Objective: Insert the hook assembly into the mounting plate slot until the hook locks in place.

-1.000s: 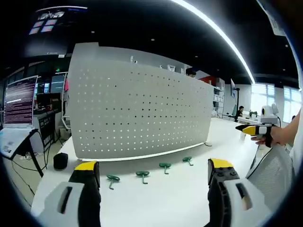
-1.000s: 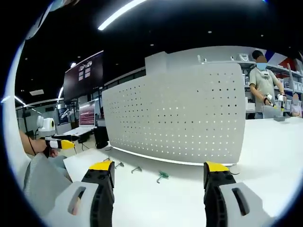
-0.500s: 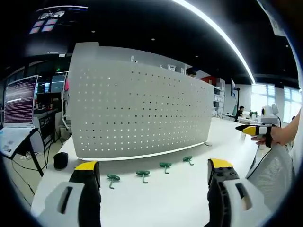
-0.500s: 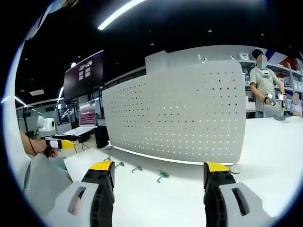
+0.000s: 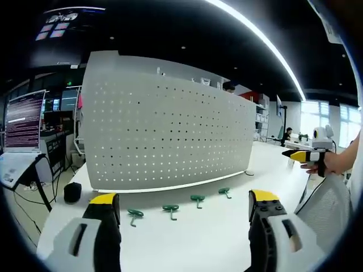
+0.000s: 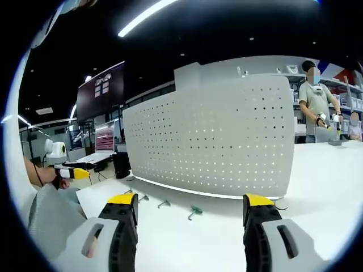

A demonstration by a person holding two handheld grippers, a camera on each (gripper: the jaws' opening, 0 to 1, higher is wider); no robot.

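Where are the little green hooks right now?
In the left gripper view, four green hooks lie in a row on the white table, just before the foot of the upright pegboard.

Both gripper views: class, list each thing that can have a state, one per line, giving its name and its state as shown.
left gripper: open, holding nothing, above the table.
right gripper: open, holding nothing.
pegboard: upright on the white table, no hook inserted.
green hooks: four, lying loose in a row in front of the pegboard.
monitor: switched on, showing text.
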